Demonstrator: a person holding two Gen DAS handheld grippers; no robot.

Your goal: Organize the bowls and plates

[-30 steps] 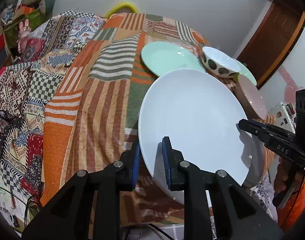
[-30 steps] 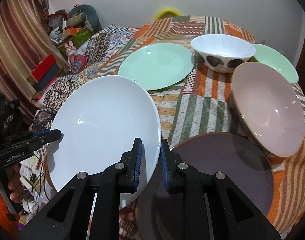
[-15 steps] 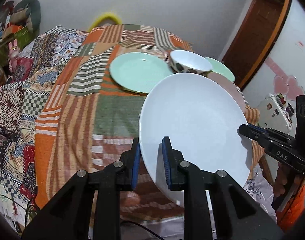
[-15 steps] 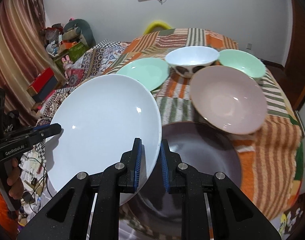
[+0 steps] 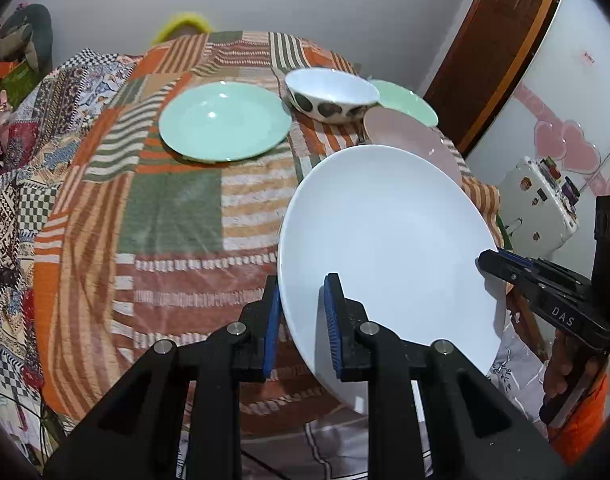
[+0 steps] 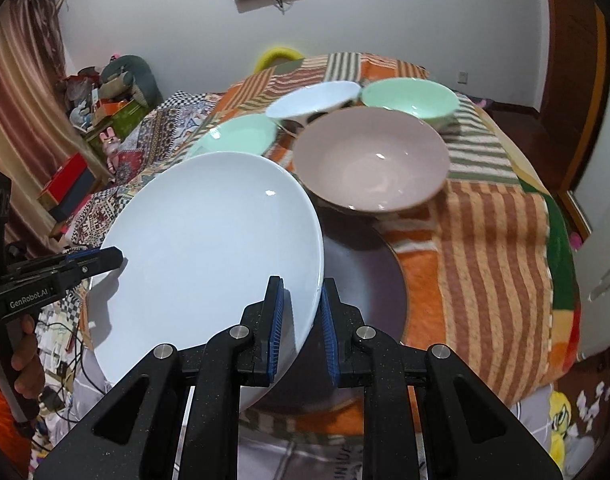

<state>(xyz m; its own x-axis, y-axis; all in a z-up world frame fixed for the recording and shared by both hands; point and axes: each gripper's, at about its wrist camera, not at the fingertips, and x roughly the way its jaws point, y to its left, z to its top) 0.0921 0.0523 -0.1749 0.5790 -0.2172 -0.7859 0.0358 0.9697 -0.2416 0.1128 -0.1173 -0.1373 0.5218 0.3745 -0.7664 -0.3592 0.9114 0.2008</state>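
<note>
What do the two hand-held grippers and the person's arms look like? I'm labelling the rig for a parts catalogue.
Both are matte black plastic with blue ribbed pads and silver pivot bolts. The left hand-held gripper reads "GenRobot.AI" in white on its side, seen from the right wrist view; the right hand-held gripper reads "DAS". The hands are bare, next to orange clothing. No cables show on either.

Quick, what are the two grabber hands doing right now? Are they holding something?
Left gripper: closed on the rim of the white plate.
Right gripper: closed on the opposite rim of the same white plate.
</note>
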